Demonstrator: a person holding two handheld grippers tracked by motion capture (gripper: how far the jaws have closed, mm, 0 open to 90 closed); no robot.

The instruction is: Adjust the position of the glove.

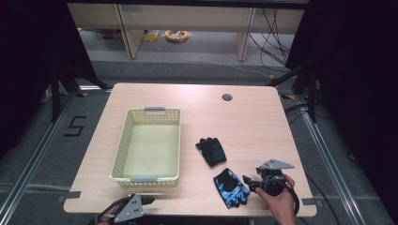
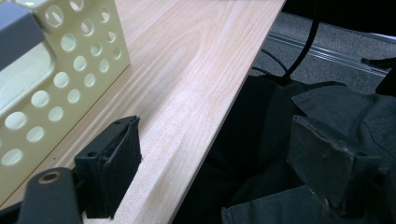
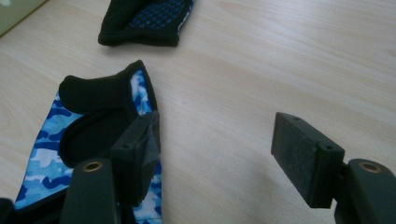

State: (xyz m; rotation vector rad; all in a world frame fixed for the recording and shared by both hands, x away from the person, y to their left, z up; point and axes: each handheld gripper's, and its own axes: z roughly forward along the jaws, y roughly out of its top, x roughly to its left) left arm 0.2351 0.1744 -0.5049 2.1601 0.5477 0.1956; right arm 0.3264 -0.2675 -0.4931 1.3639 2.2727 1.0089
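camo glove [image 3: 51, 140] partly behind right gripper [image 3: 224, 149]

Wooden table [image 1: 253, 122], pale grain, round cable hole near its far edge; cream perforated basket [image 1: 123, 154] with grey handles on its left half. Two gloves to the right of the basket: black glove [image 1: 211, 150] farther off, blue camouflage glove [image 1: 231, 187] nearer the front edge. Right gripper [image 1: 248, 182], hand-held, just beside the blue camouflage glove, jaws apart; left gripper [image 1: 146, 200] at the front edge below the basket.
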